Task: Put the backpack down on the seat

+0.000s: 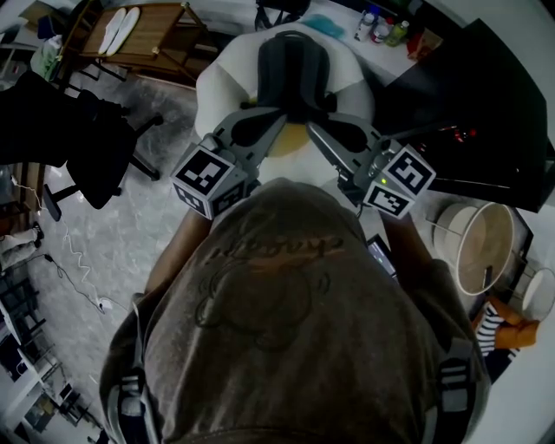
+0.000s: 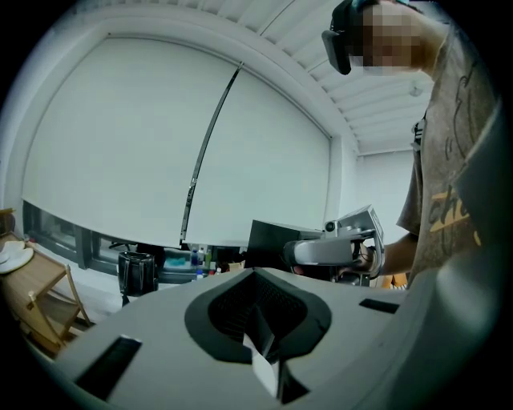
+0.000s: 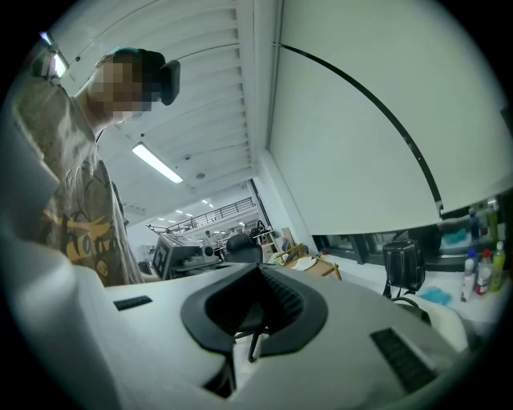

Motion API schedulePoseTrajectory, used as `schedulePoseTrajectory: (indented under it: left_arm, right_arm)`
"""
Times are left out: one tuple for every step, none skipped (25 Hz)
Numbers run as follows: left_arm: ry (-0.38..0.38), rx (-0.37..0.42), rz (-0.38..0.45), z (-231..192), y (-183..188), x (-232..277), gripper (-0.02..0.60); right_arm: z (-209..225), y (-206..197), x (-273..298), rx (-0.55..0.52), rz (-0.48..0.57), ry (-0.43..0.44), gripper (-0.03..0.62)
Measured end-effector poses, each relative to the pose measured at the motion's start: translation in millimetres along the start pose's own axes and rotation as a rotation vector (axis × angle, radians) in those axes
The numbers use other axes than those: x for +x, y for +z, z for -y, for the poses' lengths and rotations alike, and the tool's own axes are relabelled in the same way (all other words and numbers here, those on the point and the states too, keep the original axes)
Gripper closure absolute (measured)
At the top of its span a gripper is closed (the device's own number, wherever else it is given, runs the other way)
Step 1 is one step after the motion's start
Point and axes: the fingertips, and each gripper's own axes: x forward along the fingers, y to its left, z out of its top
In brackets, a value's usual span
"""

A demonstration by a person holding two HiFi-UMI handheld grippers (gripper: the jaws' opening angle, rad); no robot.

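Observation:
A dark grey backpack (image 1: 295, 74) lies upright-lengthwise on a rounded white seat (image 1: 221, 82) straight ahead of me in the head view. My left gripper (image 1: 276, 120) and right gripper (image 1: 316, 127) angle in toward each other at the pack's near end, just over the seat's front edge. Both are shut, and I see nothing between their pads. Whether the tips touch the pack I cannot tell. In the left gripper view its shut gripper (image 2: 256, 276) fills the bottom and the right gripper (image 2: 337, 250) shows beyond. The right gripper (image 3: 258, 271) hides the pack in the right gripper view.
A black office chair (image 1: 91, 143) stands at the left and a wooden rack (image 1: 143, 35) behind it. A black desk (image 1: 486, 113) and round white baskets (image 1: 481, 247) are at the right. Bottles (image 1: 381, 26) and a black bag (image 2: 136, 274) sit along the window ledge.

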Motion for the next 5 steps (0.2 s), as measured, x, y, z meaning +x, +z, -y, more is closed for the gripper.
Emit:
schedulePoseTrajectory:
  left_arm:
    - [0.003, -0.002, 0.0, -0.7, -0.5, 0.5, 0.581]
    - [0.007, -0.004, -0.001, -1.5, -1.0, 1.0, 0.581]
    - [0.011, -0.007, -0.002, -2.3, -1.4, 1.3, 0.581]
    - [0.016, -0.011, -0.003, -3.1, -1.9, 1.5, 0.581]
    - [0.02, -0.016, -0.004, -3.9, -2.4, 1.7, 0.581]
  right_arm:
    - [1.1, -0.3, 0.6, 0.001, 0.0, 0.002, 0.594]
    - [2.2, -0.8, 1.0, 0.002, -0.001, 0.003, 0.594]
    - [3.3, -1.1, 1.4, 0.003, -0.002, 0.006, 0.594]
    - [4.2, -1.4, 1.9, 0.003, -0.004, 0.008, 0.594]
    - [5.1, -1.6, 2.4, 0.003, -0.005, 0.011, 0.594]
